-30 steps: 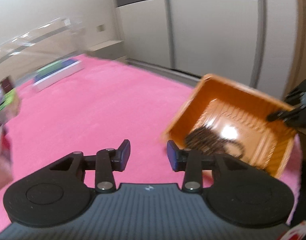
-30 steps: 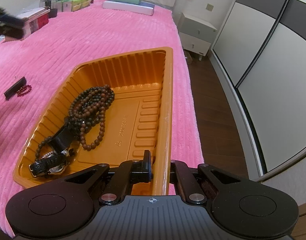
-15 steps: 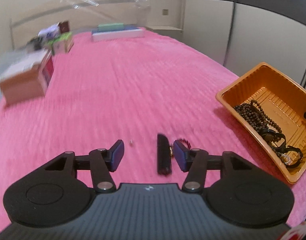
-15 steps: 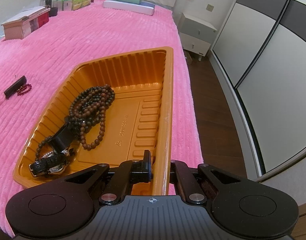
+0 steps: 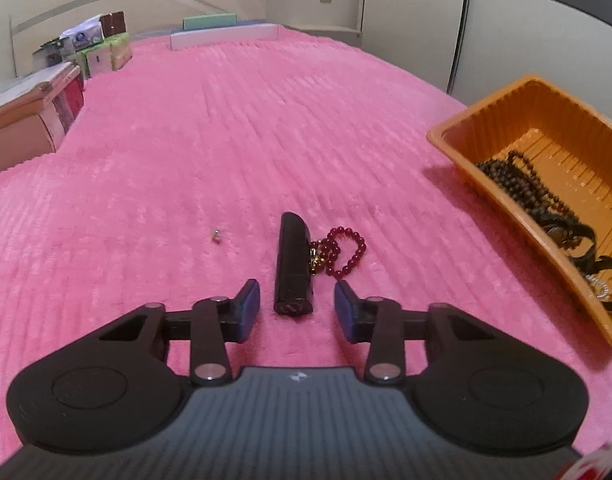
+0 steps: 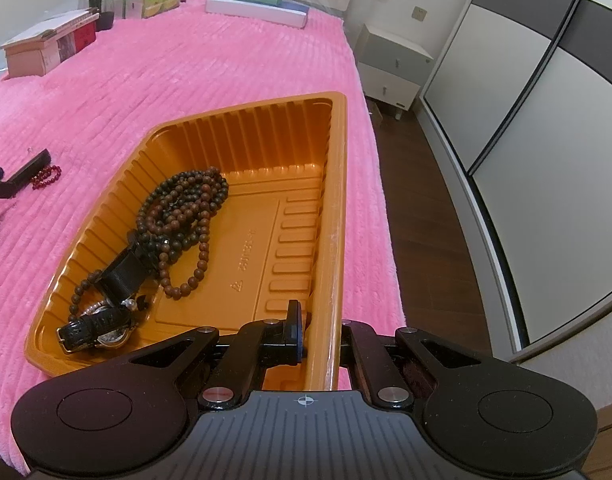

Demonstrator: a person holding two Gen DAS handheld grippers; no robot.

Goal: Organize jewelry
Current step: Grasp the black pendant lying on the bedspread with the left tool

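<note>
My right gripper [image 6: 319, 334] clamps near right wall of ribbed orange plastic tray [image 6: 329, 184], jaws pinched on it. Inside tray: black-strapped wristwatch [image 6: 96, 330] nearest, brown wooden bead strand [image 6: 182, 216] beyond. My left gripper [image 5: 296, 310] low over pink ribbed blanket [image 5: 186, 140], jaws closing, near end of black oblong case [image 5: 292, 264] between pads, untouched. Red bead bracelet [image 5: 343, 250] just right of case. Boxes [image 5: 30, 116] at far left.

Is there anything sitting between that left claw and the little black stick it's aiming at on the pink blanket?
Nothing visible. The left claw is closing with the black stick already between its fingers, only pink blanket around it. The red bead bracelet lies against the stick's right side, not in the way.
</note>
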